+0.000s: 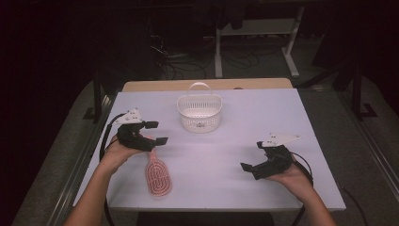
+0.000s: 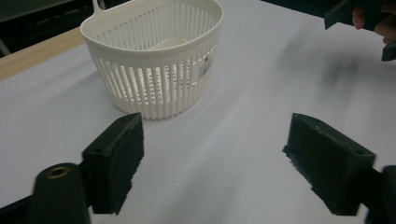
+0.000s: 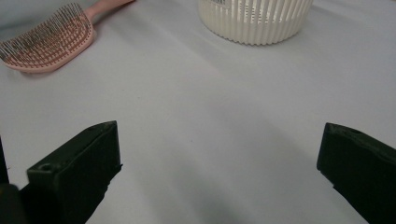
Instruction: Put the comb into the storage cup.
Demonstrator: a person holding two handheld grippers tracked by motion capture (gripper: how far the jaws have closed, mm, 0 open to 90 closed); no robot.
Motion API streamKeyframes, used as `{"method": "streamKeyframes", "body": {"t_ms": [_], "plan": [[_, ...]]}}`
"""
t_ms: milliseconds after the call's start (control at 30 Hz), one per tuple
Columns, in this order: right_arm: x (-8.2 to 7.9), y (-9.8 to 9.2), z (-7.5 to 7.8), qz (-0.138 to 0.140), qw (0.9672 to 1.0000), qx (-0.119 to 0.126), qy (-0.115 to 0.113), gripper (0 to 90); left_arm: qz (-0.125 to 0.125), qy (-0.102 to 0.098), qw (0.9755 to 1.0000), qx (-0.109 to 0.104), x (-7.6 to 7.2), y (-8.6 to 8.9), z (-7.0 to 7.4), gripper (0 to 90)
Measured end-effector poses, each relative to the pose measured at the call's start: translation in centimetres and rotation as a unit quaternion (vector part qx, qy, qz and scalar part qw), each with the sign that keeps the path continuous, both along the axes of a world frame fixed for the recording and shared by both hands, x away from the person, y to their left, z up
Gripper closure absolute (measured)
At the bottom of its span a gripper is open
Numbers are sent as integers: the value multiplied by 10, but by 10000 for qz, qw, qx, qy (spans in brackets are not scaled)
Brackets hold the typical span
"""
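Note:
A pink hairbrush (image 1: 157,175) lies bristles up near the table's front left, its handle pointing away under my left hand. It also appears at the upper left of the right gripper view as the hairbrush (image 3: 46,39). A white slotted basket (image 1: 199,113) with a handle stands at the back middle, empty as far as I can see. My left gripper (image 1: 157,133) hovers open above the brush handle and faces the basket (image 2: 154,60). My right gripper (image 1: 251,155) is open at the front right, with nothing between its jaws, pointing toward the basket (image 3: 254,21).
The white table (image 1: 282,108) has a wooden strip along its far edge. Dark floor, cables and desk legs lie beyond it. The right hand's gripper (image 2: 359,14) shows at the top right of the left gripper view.

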State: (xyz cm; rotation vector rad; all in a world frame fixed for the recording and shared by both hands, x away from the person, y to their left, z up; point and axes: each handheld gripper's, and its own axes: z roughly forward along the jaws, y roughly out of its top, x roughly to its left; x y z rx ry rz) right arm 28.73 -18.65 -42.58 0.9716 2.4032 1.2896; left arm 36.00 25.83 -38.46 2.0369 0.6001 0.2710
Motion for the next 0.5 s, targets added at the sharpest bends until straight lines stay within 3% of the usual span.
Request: {"method": "streamKeyframes", "body": {"t_ms": [133,300,500], "plan": [[0,0,0,-1,10000,13,-1,0,44,4,9999,103,6,1,0,357],[0,0,0,-2,10000,12,0,0,148,61,9996,232,15,2,-3,598],[0,0,0,3,10000,13,1,0,235,312,9983,432,28,5,-9,860]]}}
